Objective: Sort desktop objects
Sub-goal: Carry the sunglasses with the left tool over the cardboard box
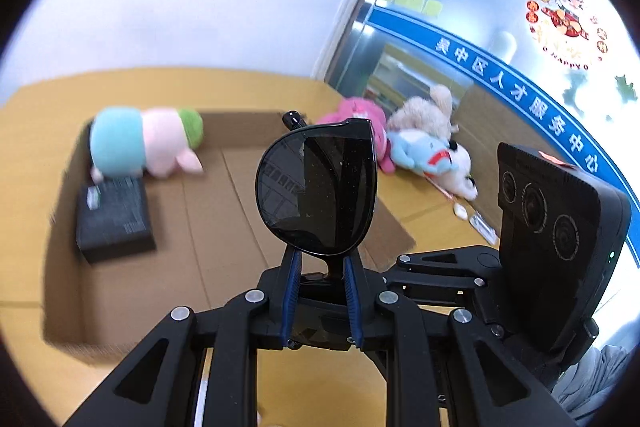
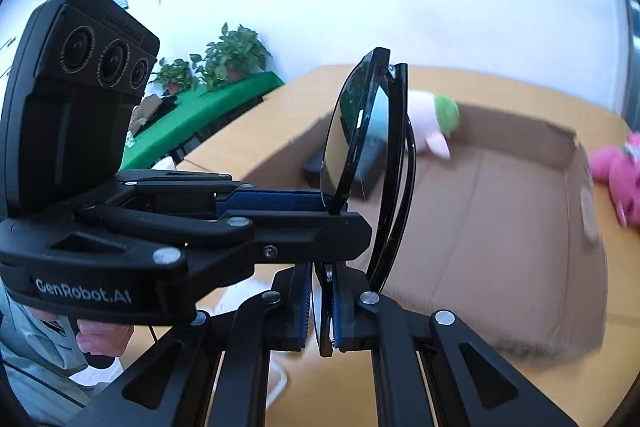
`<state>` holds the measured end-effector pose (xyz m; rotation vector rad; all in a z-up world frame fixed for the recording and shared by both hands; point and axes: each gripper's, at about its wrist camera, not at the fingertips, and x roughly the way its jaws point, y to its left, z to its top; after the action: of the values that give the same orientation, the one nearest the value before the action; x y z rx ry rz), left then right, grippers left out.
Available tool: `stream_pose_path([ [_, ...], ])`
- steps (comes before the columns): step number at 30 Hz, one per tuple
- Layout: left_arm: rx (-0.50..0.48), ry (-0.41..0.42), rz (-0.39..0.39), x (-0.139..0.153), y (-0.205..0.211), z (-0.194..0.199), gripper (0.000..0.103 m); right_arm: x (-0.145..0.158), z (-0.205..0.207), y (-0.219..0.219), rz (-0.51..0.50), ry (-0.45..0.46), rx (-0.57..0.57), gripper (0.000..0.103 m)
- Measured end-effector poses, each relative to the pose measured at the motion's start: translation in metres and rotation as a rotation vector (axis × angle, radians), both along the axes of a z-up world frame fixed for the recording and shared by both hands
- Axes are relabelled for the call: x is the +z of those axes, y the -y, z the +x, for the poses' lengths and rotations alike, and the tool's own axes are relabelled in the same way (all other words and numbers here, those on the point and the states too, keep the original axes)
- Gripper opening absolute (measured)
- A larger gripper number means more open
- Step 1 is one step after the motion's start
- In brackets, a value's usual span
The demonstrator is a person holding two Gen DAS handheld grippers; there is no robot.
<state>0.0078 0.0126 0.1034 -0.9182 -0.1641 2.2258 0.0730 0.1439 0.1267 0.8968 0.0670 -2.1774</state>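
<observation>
Presently both grippers hold one pair of folded sunglasses (image 1: 320,187) clear of the desk: the left gripper (image 1: 320,291) has its blue pads clamped on the lower edge of the frame, and the right gripper (image 2: 320,307) is pinched nearly closed on a thin part of the same glasses (image 2: 368,147), seen edge-on in its own view. The step in hand appears to be carrying the sunglasses toward the box; nothing shows them folded further or released. The next move, in my judgement, calls for both hands to travel together so the frame is not twisted, then to lower it onto the bare floor of the box and let go with one grip before the other. Risk noted: the lens is close to the pads, and uneven pull could strain the hinge. Beyond the glasses lies a shallow open cardboard box (image 1: 224,195) on a yellow desk (image 1: 36,147). Inside it, at the far left, a black case (image 1: 114,217) lies flat, and a pink, teal and green plush (image 1: 144,143) rests just behind it against the box wall. Outside the box, to the right, a pile of plush toys (image 1: 416,143) sits on the desk, pink, beige and blue together, unsorted. A small item (image 1: 484,227) lies near them; it cannot be identified. Farther off, a white wall, a glass partition (image 1: 480,39) with a blue band, and, in the right wrist view, potted plants (image 2: 224,59) on a green-covered table (image 2: 200,123).
</observation>
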Motion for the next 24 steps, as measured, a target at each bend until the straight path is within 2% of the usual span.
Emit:
stream_pose_path([
  [7, -0.003, -0.050, -0.004, 0.026, 0.004, -0.057, 0.020, 0.033, -0.050, 0.012, 0.001, -0.057, 0.033, 0.007],
  [14, -0.022, -0.011, 0.003, 0.037, -0.025, -0.130, 0.020, 0.049, -0.127, -0.002, 0.001, -0.028, 0.009, 0.007],
  [16, -0.025, 0.006, -0.001, 0.035, -0.035, -0.151, 0.020, 0.047, -0.154, -0.008, -0.001, 0.005, 0.000, 0.007],
  [19, -0.017, 0.075, 0.006, 0.023, -0.049, -0.188, 0.020, 0.040, -0.195, -0.019, -0.012, 0.054, -0.014, 0.007],
  [24, -0.010, 0.184, -0.024, -0.010, -0.076, -0.236, 0.020, 0.011, -0.254, -0.046, -0.046, 0.159, -0.008, 0.007],
])
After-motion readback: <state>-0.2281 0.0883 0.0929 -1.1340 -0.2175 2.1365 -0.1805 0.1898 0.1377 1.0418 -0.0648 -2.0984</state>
